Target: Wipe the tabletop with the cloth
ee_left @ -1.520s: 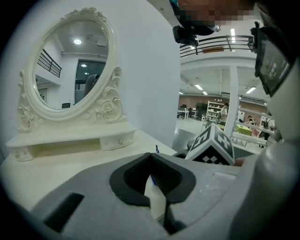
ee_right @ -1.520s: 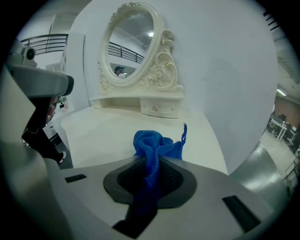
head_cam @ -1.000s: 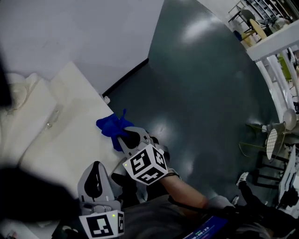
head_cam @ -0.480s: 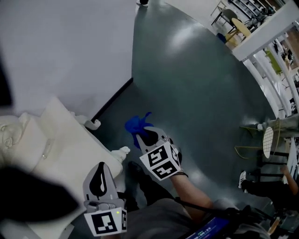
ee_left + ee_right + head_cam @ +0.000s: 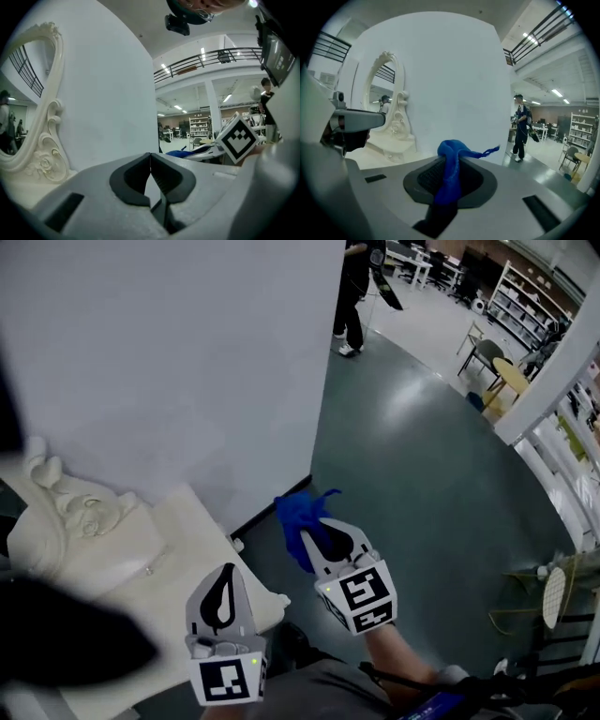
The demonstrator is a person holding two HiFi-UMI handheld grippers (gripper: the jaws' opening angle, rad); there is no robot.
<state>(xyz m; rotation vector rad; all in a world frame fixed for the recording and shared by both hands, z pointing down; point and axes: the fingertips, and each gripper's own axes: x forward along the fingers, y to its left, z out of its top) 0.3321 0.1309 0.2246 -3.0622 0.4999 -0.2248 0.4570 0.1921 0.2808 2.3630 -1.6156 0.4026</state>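
A big white wall (image 5: 169,362) stands at the back. Next to it is a mirror (image 5: 386,101) with a curly white frame. The floor (image 5: 422,493) is dark green and shiny. Far off, a person (image 5: 354,296) stands on it. Near there are a chair (image 5: 483,352), a small round yellow table (image 5: 511,379) and white shelves (image 5: 527,298). High up runs a black railing (image 5: 206,58).

Blue cloth (image 5: 296,512) bunched in R gripper (image 5: 317,532) jaws, clear of cream tabletop (image 5: 183,563).
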